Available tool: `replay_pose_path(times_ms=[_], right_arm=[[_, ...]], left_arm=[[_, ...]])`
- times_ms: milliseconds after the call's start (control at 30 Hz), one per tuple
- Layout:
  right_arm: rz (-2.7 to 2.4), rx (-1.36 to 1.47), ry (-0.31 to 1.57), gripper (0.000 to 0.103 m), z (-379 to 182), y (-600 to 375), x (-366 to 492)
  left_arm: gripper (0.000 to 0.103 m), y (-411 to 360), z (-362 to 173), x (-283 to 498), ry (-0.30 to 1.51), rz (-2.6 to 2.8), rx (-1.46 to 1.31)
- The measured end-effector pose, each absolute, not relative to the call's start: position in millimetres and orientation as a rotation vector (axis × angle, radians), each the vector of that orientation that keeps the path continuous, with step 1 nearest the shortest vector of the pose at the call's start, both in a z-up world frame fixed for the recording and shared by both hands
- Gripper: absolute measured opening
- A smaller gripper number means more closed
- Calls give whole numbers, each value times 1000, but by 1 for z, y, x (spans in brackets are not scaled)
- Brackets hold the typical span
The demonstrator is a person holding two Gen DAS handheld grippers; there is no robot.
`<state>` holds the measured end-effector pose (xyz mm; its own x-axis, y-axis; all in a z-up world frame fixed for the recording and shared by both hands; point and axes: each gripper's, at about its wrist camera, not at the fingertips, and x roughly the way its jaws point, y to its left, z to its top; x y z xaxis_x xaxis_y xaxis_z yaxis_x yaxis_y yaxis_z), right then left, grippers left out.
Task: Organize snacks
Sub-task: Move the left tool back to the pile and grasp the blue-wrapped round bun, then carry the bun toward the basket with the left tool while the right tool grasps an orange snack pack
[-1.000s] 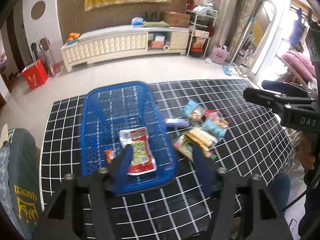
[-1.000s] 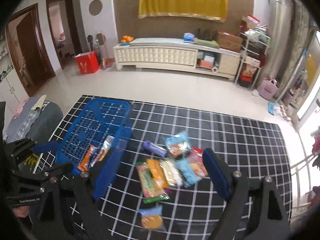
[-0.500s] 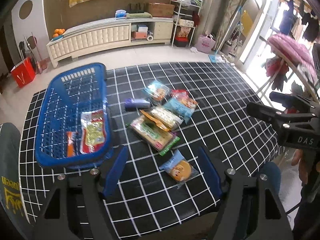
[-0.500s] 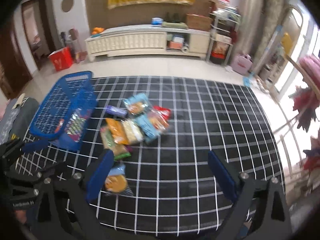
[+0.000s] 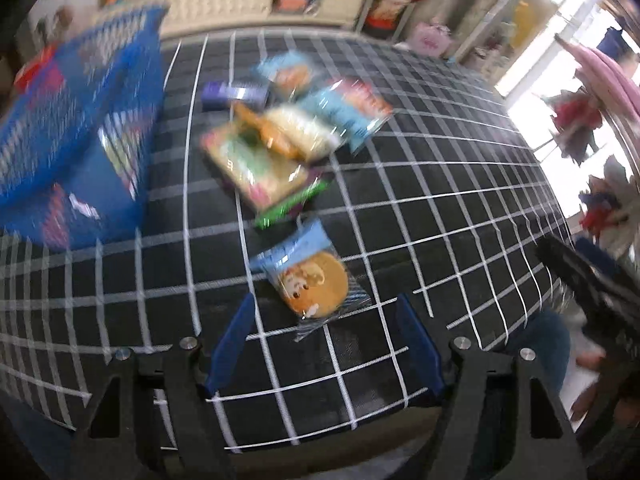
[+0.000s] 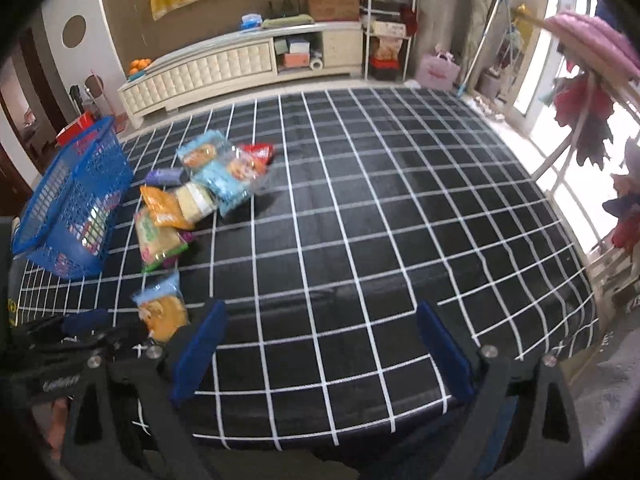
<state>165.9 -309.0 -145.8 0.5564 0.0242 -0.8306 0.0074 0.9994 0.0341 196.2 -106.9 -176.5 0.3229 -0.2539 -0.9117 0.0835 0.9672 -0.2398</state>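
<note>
The left gripper [image 5: 324,320] hung wide open and empty, low over the near edge of the checked table [image 5: 440,184]. A round cookie packet [image 5: 310,280] lay flat just ahead of its blue fingertips [image 5: 236,328], roughly centred in the gap, not touching either one. Beyond it sat the heap of snack packets [image 5: 280,140], and the blue basket [image 5: 72,120] stood to their left, with packets inside. The right gripper [image 6: 320,344] was also spread wide, holding nothing, over bare cloth well to the right of the snacks; the cookie packet [image 6: 162,312] lay just left of its left finger.
</note>
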Motion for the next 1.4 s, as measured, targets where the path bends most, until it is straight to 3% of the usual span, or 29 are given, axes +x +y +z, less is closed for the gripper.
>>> replay_pose_path(times_ms=[433, 633, 767, 800, 1200, 1400], right_arm=[[55, 17, 1028, 97, -177, -324, 190], [64, 31, 1060, 97, -185, -326, 201], [76, 27, 1074, 97, -185, -322, 207], [81, 24, 1075, 97, -184, -320, 209], [221, 4, 1069, 97, -156, -264, 231], [306, -150, 1019, 97, -141, -205, 254]], left_arm=[[71, -133, -238, 240, 1331, -68, -94], [73, -148, -243, 243, 1298, -52, 17], [57, -148, -241, 237, 1301, -81, 31], [53, -153, -239, 234, 1302, -92, 34], [52, -101, -164, 206, 1136, -154, -2], [52, -60, -134, 203, 1080, -142, -8]])
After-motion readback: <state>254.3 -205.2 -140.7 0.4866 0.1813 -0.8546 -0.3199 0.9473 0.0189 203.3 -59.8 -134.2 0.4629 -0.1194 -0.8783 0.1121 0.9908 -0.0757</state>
